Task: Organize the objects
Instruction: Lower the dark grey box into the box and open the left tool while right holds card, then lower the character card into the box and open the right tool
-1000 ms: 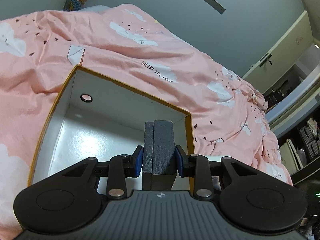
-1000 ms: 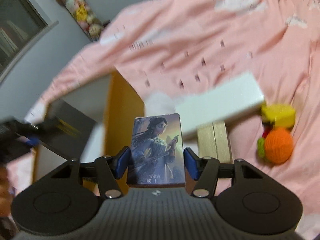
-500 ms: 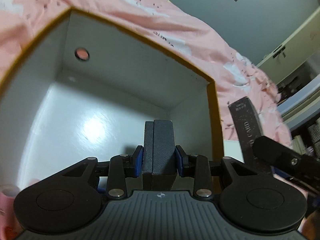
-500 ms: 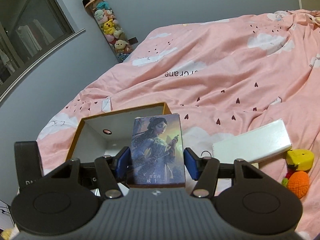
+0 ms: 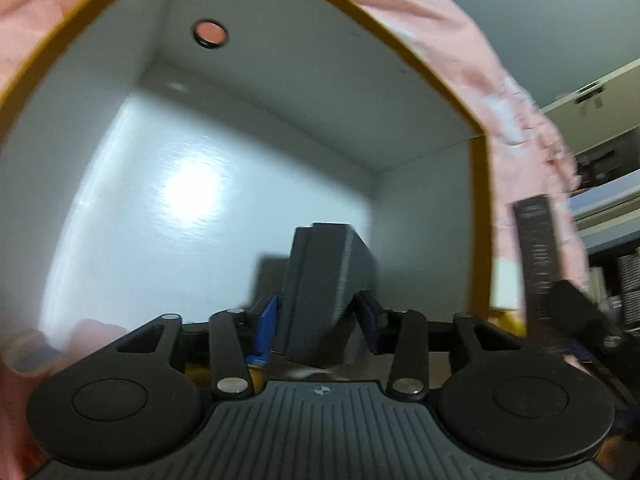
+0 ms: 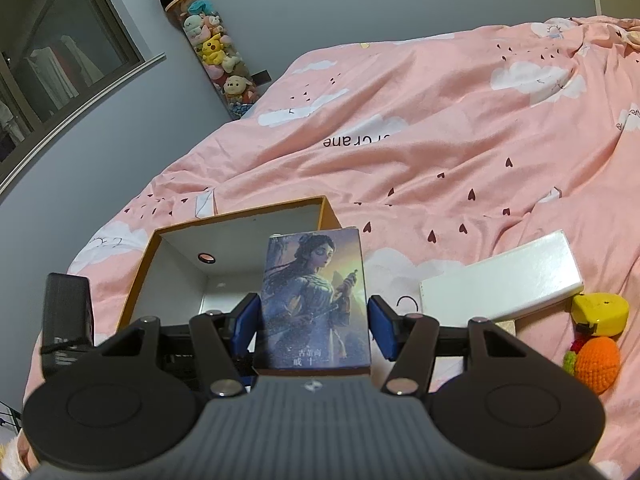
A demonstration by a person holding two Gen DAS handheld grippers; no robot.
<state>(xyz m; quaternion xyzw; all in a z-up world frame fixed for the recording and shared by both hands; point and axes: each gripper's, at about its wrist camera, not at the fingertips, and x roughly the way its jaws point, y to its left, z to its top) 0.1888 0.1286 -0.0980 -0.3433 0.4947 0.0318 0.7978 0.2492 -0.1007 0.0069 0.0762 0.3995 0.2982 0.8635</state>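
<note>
The left claw [image 5: 316, 320] reaches down into the orange-rimmed white box [image 5: 478, 184] lying on the pink bed cover [image 5: 516, 92], its jaws opening. The dark grey case [image 5: 320, 292] tilts between them near the box's right wall.

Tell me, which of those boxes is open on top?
The orange-rimmed box with white inside; the illustrated box and the flat white box are closed.

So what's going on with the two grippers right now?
The left gripper is down inside the orange-rimmed box, its jaws opening around a tilted dark grey case. The right gripper holds an illustrated card box upright over the pink bedspread, not yet in the box.
</note>
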